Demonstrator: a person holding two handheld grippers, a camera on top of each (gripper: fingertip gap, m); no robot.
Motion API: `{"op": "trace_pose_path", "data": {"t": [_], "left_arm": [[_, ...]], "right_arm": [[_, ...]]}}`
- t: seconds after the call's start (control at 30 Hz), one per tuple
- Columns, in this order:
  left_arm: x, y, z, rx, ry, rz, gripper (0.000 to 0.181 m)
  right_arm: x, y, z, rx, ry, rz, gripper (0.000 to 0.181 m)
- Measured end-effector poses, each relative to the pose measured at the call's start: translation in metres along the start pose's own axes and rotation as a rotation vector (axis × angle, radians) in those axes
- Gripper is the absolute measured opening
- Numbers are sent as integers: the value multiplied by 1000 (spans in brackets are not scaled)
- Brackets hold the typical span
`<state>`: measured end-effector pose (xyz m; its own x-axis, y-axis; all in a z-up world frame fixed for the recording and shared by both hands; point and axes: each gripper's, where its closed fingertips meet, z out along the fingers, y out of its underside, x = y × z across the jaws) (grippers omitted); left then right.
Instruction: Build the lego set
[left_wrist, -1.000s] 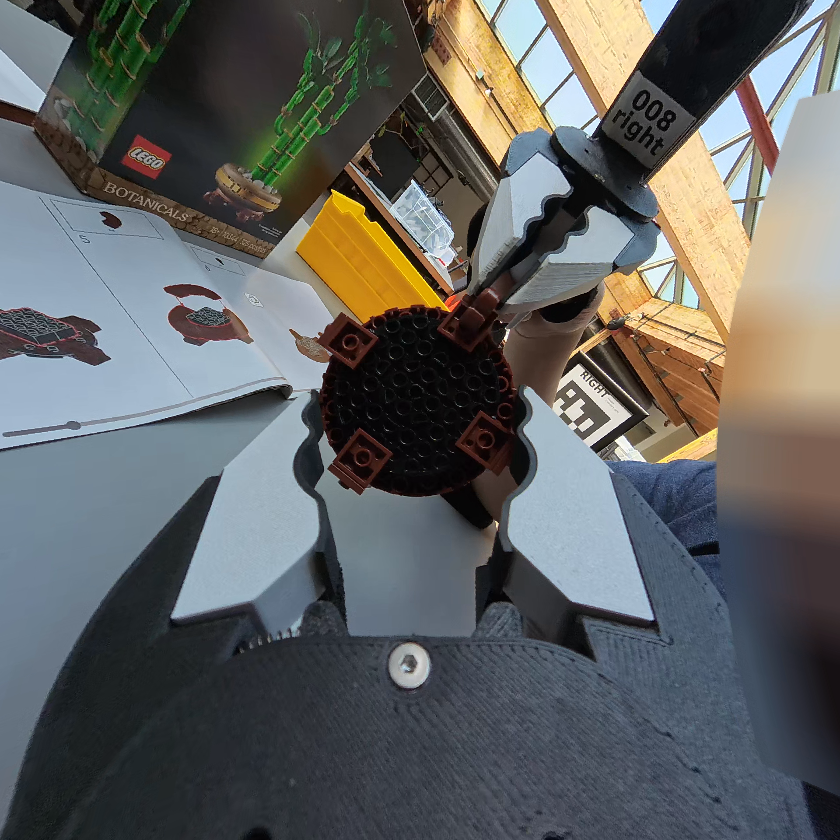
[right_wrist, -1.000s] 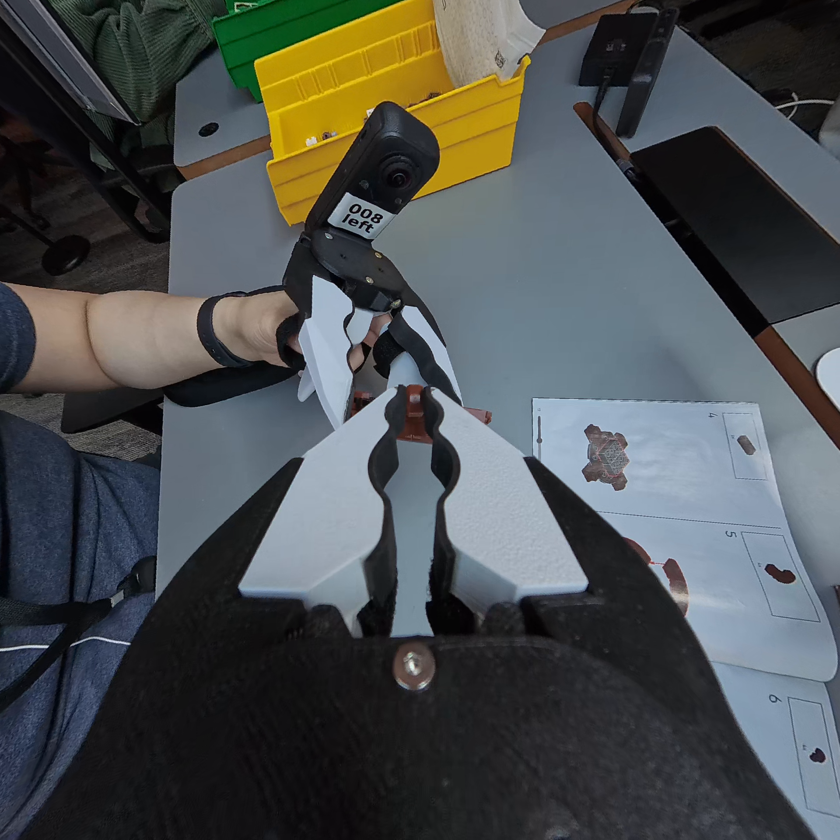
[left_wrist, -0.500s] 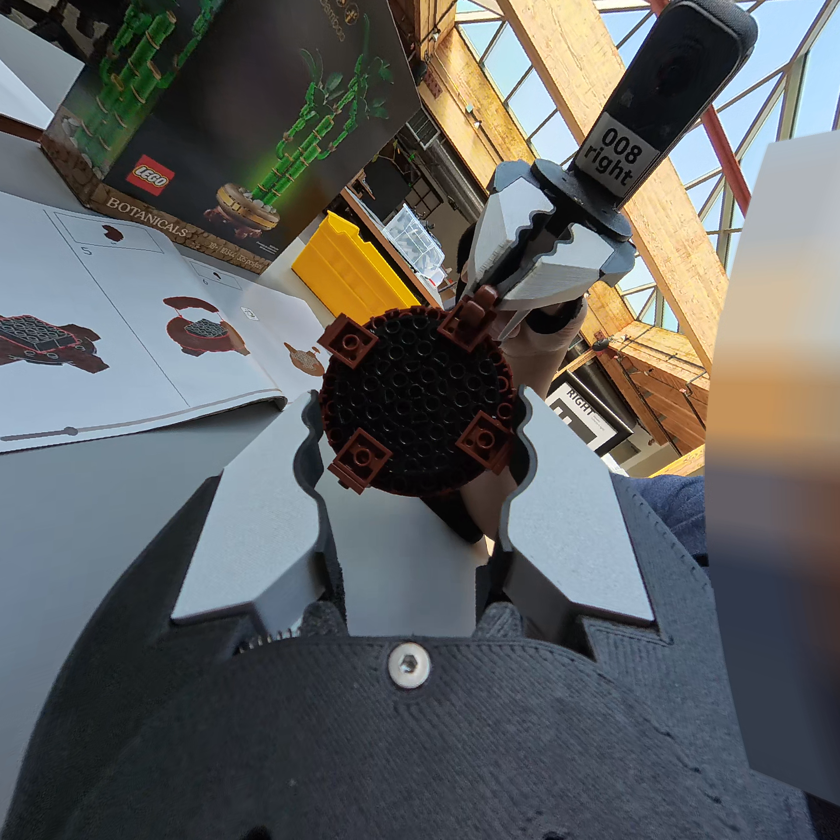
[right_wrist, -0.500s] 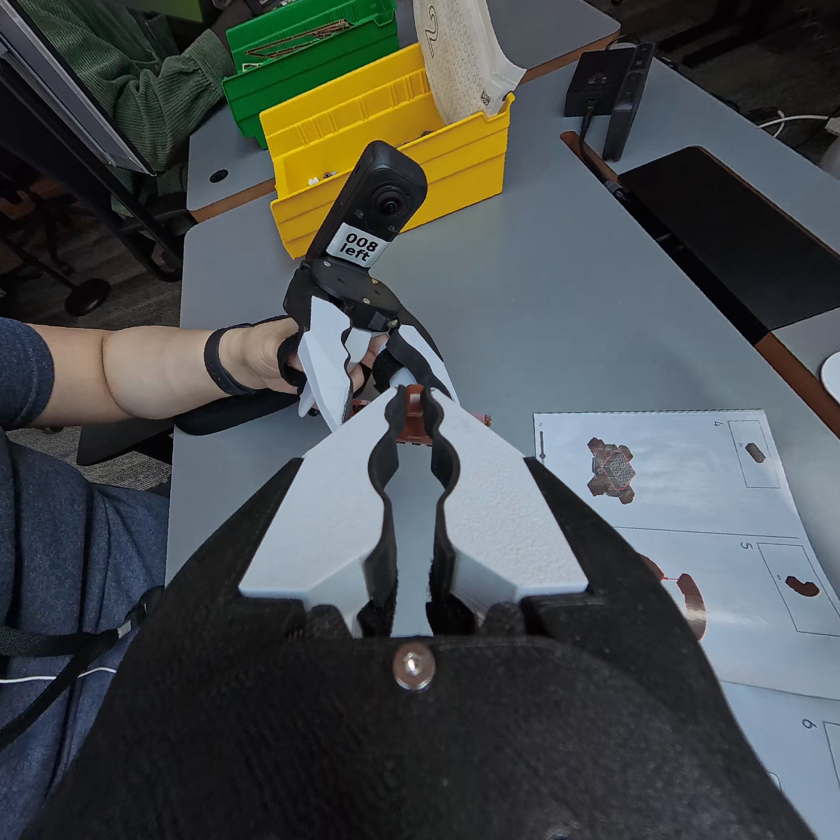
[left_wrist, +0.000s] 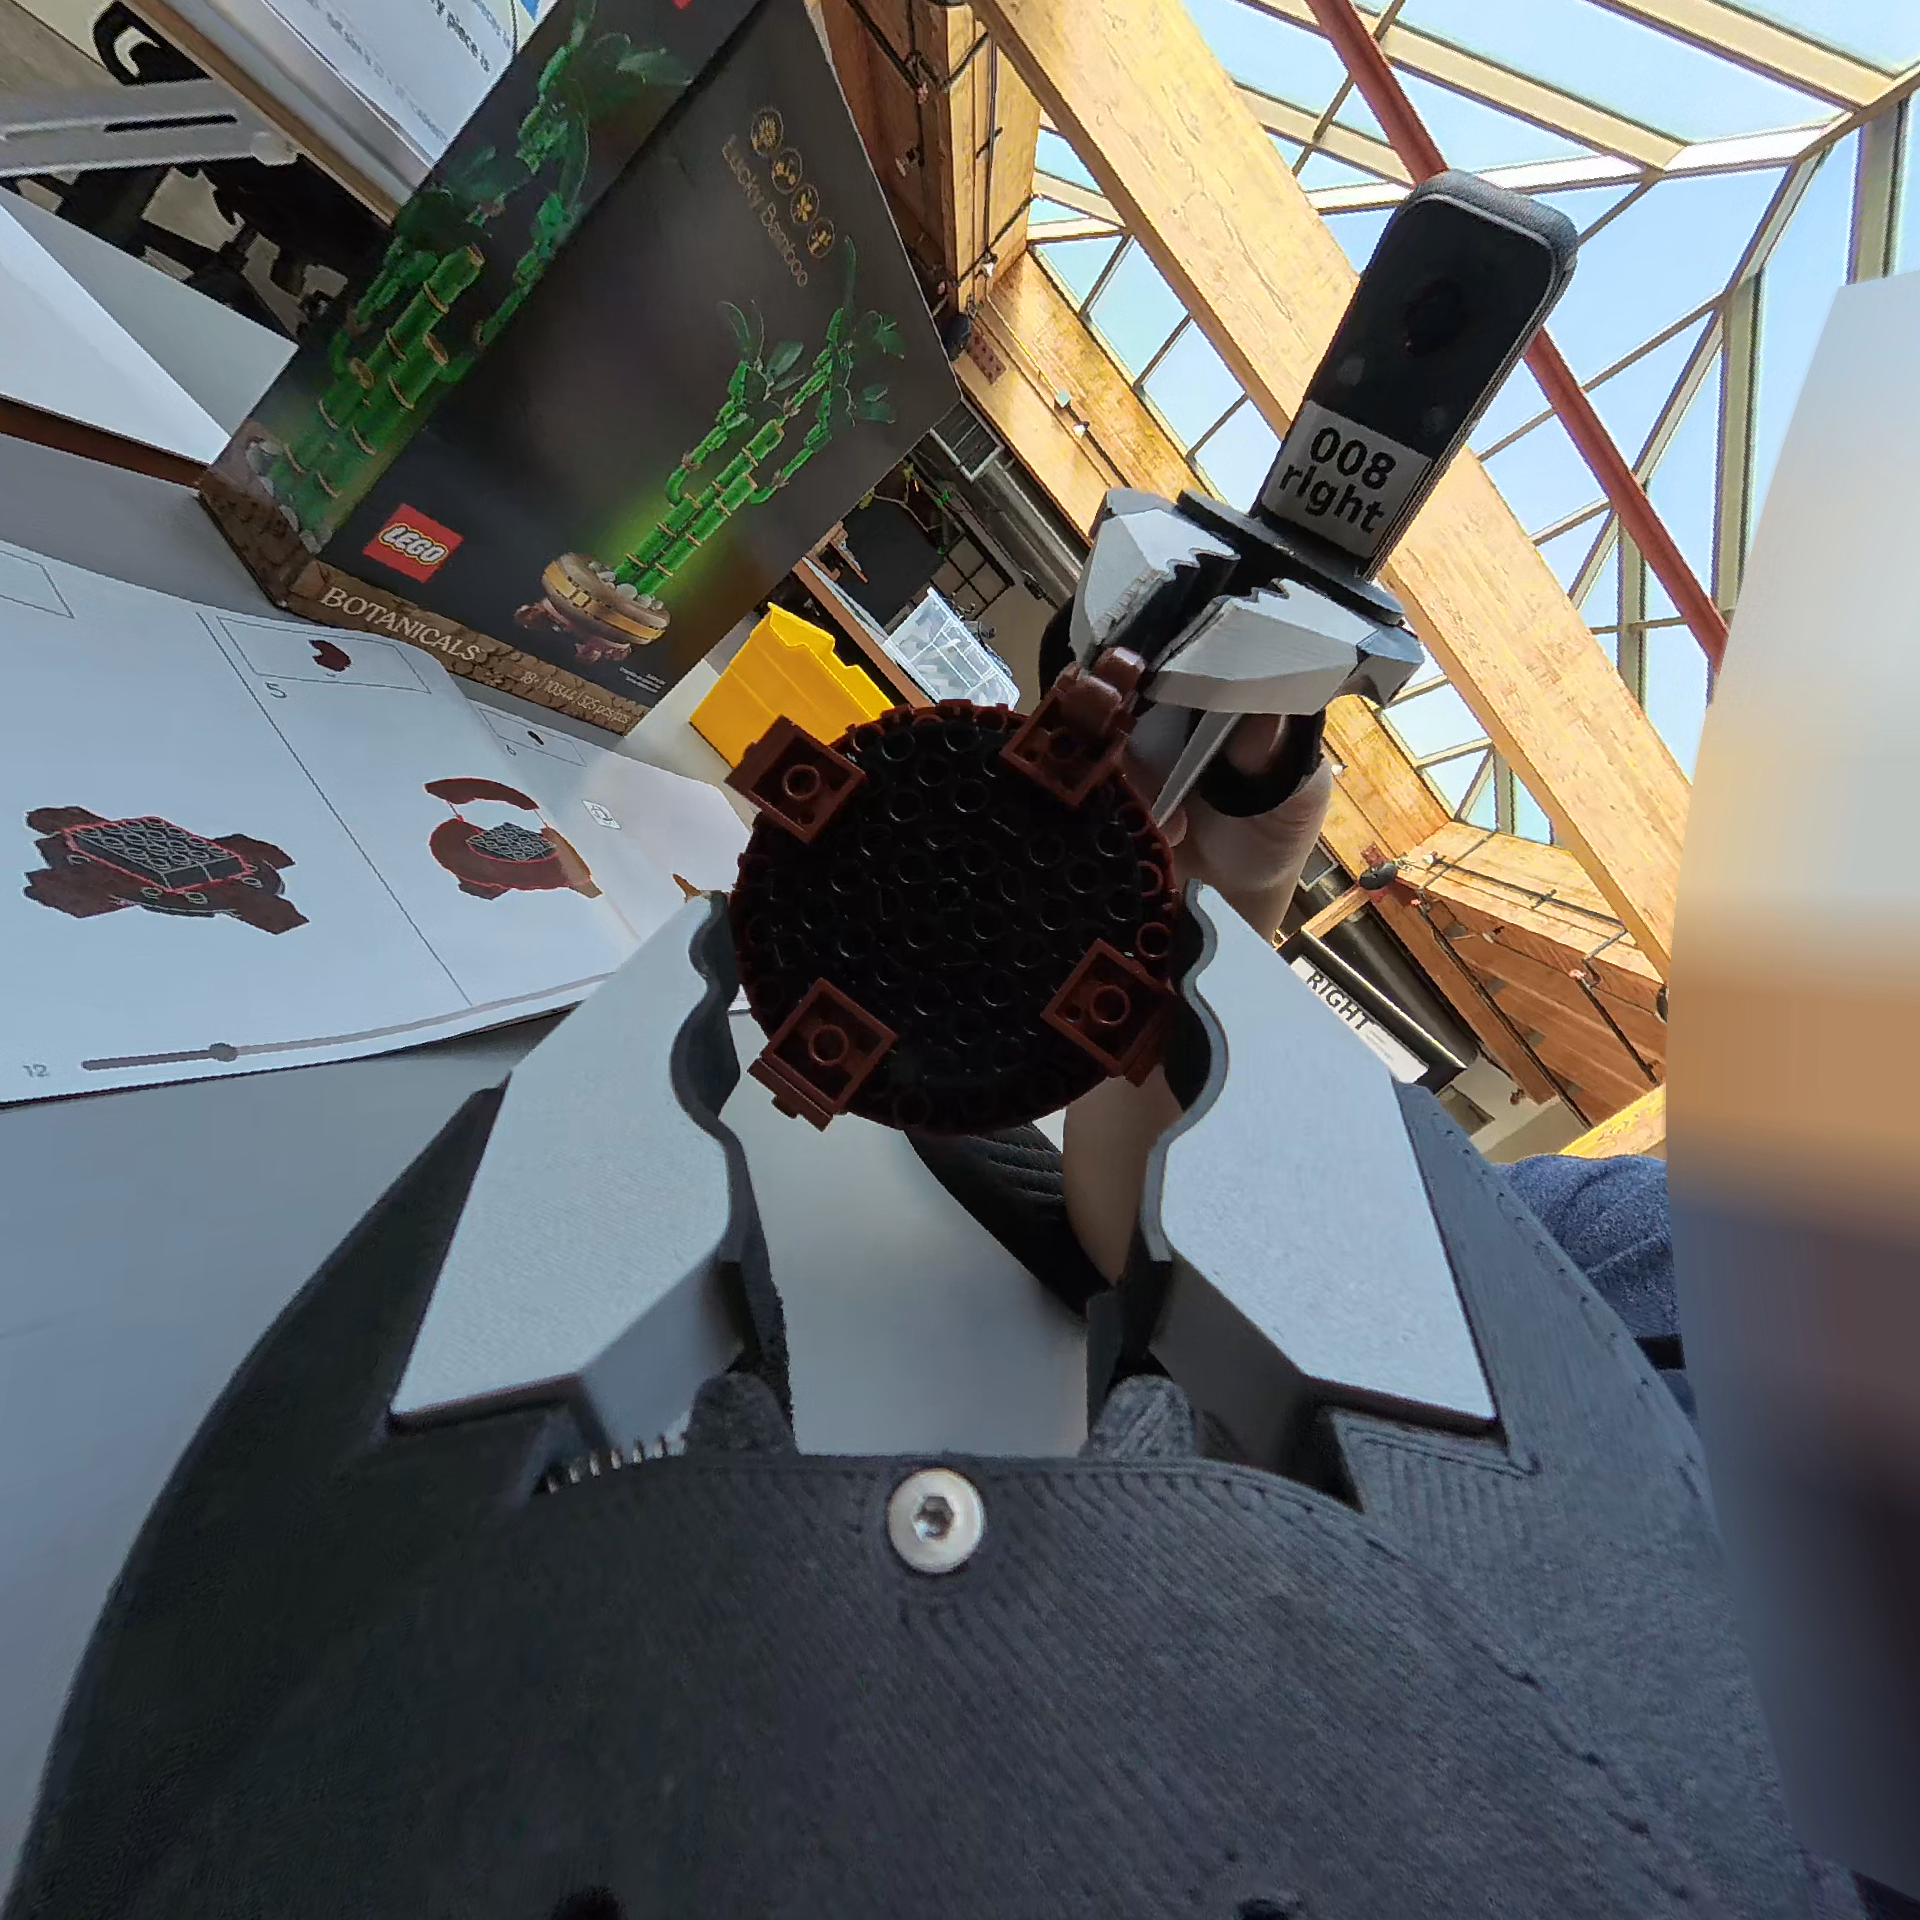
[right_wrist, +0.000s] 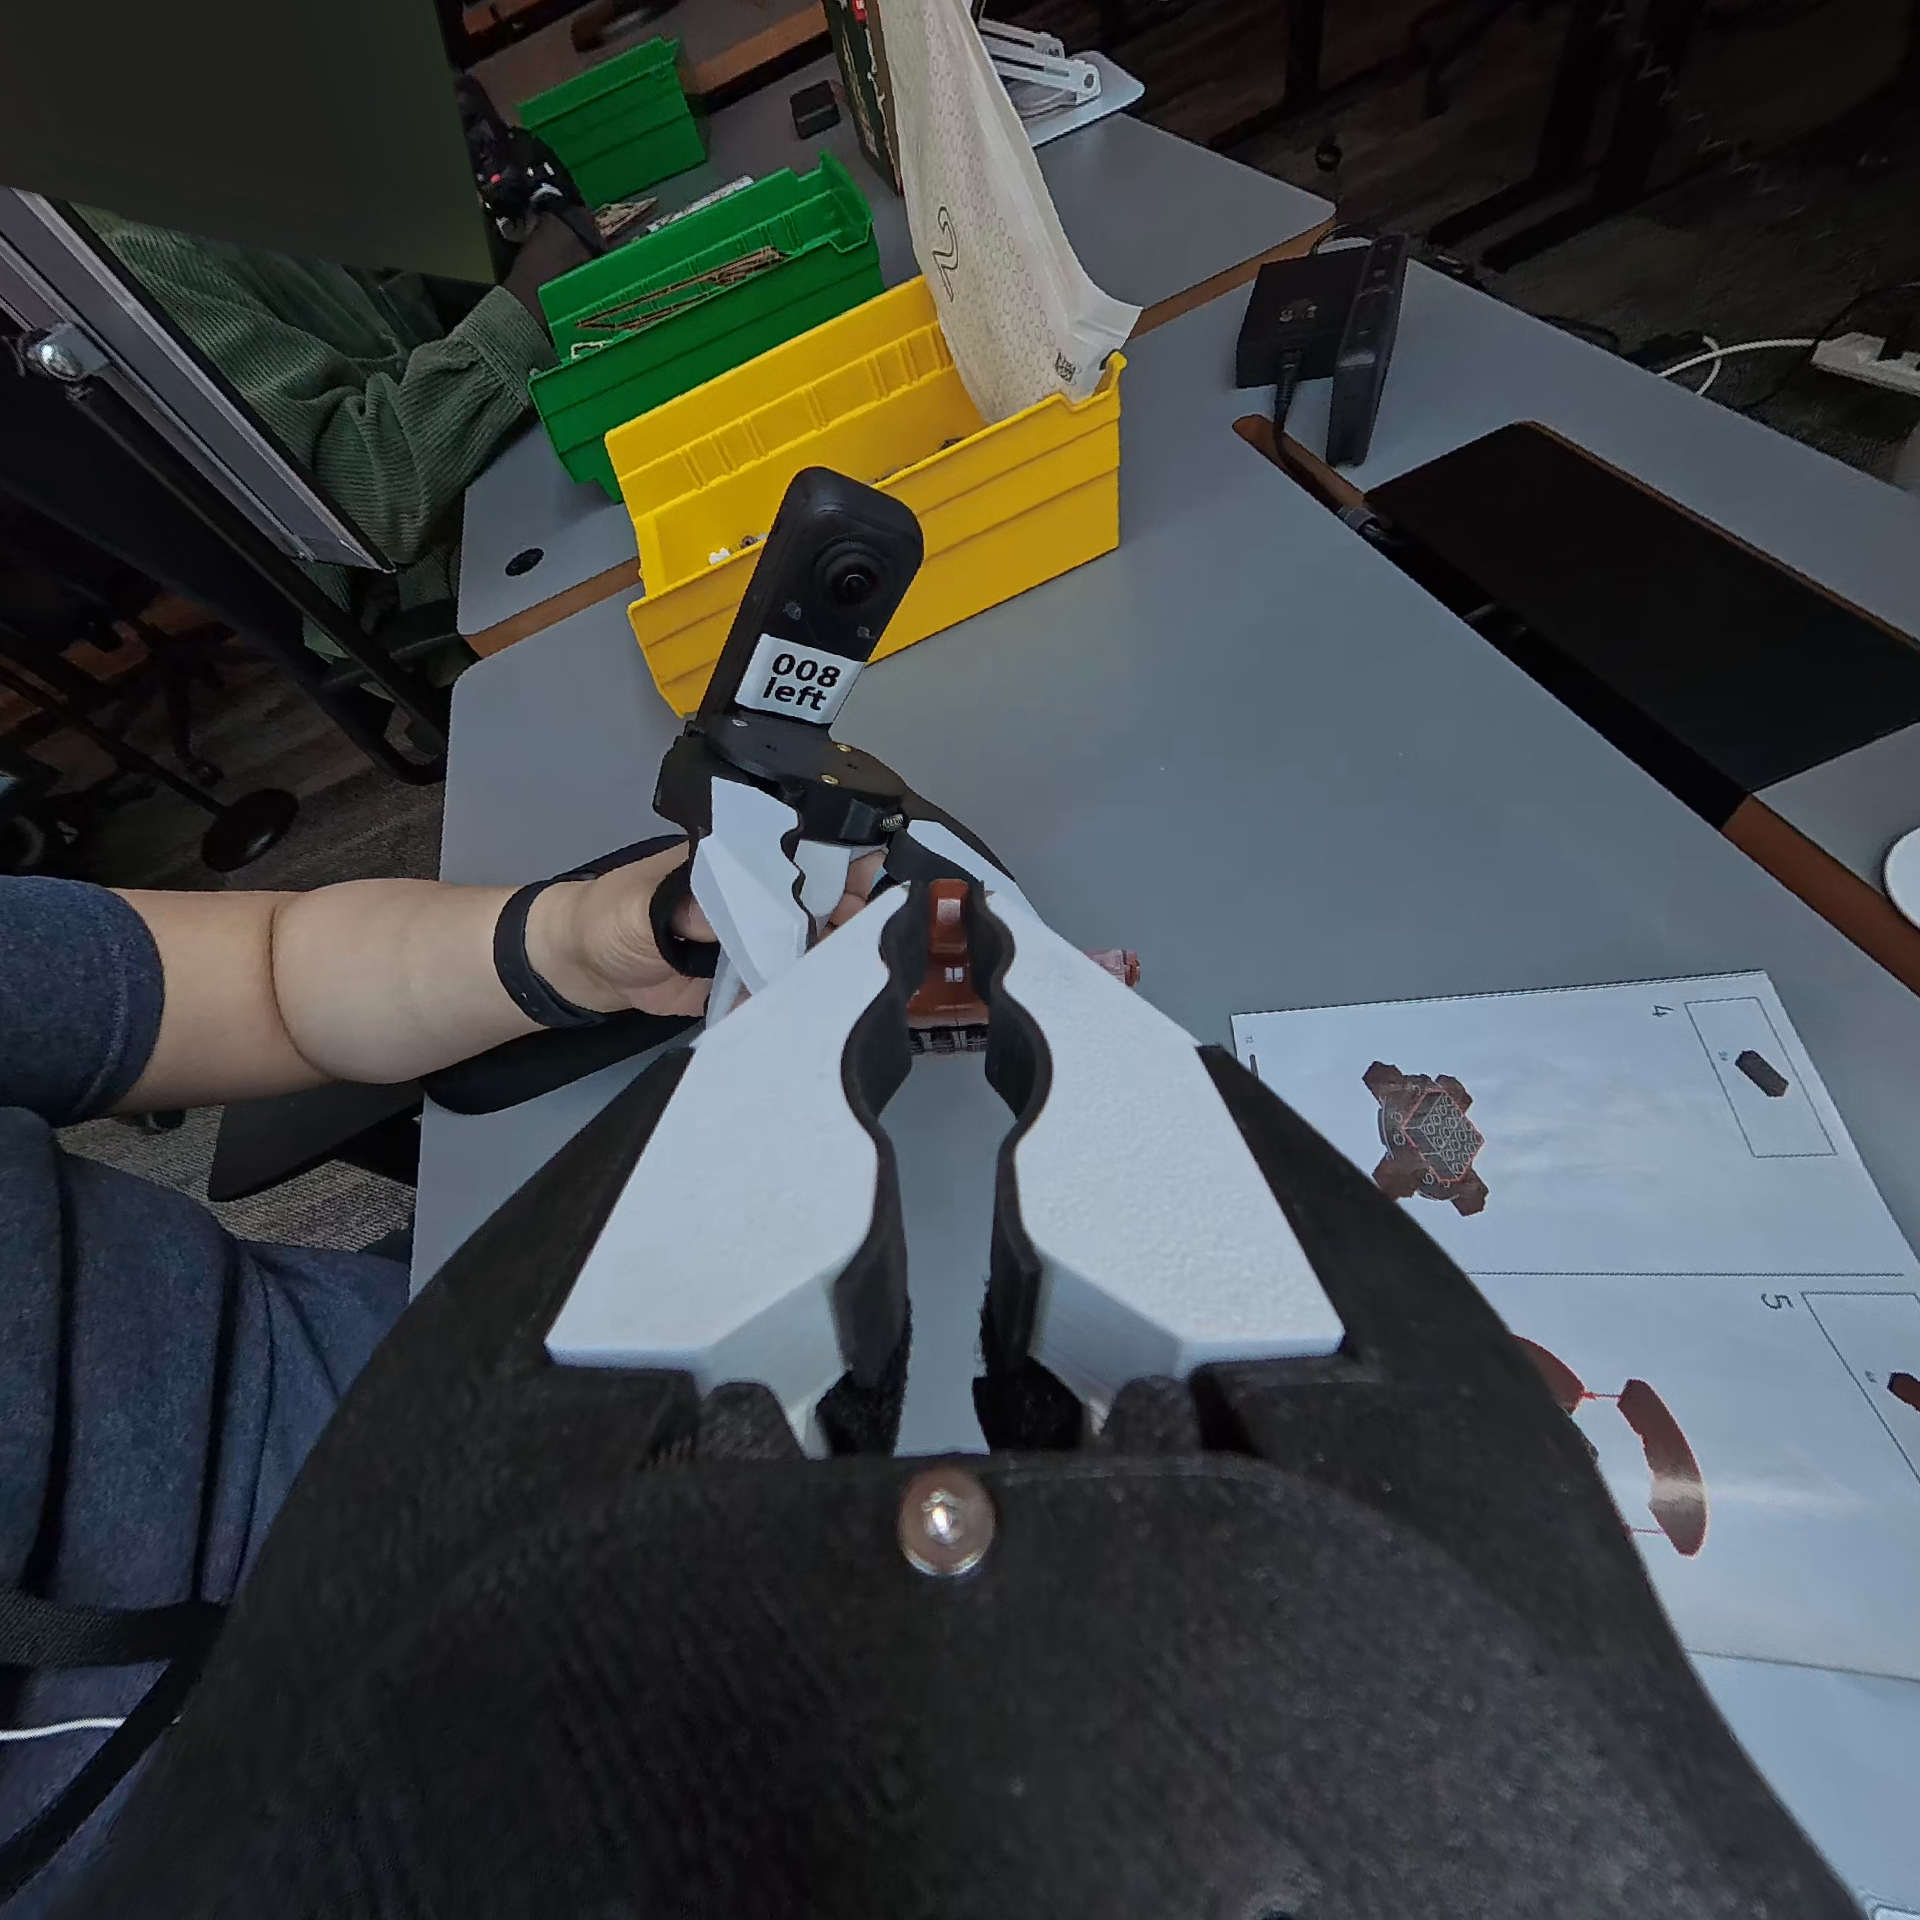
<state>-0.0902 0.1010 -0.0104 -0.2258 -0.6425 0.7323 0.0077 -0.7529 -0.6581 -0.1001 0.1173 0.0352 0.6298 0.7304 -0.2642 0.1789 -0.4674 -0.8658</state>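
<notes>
At frame centre, the left tool (left_wrist: 951, 1023) clamps a round black plate (left_wrist: 951, 914) bearing 4 brown bricks; the right tool (right_wrist: 948, 914) pinches a brown piece (right_wrist: 948, 951) at its upper-right edge.

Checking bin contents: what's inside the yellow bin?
A white perforated bag stands in the yellow bin; a few small bits show at its near end. The left gripper's camera and the bin's walls hide the rest.

Glossy plastic round base (left_wrist: 951, 925); matt grainy tongs (left_wrist: 951, 935); smooth paper booklet (left_wrist: 260, 831)
</notes>
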Motion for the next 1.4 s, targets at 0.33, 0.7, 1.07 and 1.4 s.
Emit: {"op": "trace_pose_path", "data": {"t": [0.33,0.7,1.07,1.4], "left_arm": [[1,-4,-2,24,-4,13,83],[1,-7,-3,40,-10,9,83],[-1,-9,-5,69,21,-68,82],[-2,-10,-7,80,22,-84,82]], "right_arm": [[0,-4,3,25,19,-24,6],[0,-6,5,50,16,-16,6],[3,-8,12,90,48,-30,6],[3,-9,16,119,53,-31,6]]}}
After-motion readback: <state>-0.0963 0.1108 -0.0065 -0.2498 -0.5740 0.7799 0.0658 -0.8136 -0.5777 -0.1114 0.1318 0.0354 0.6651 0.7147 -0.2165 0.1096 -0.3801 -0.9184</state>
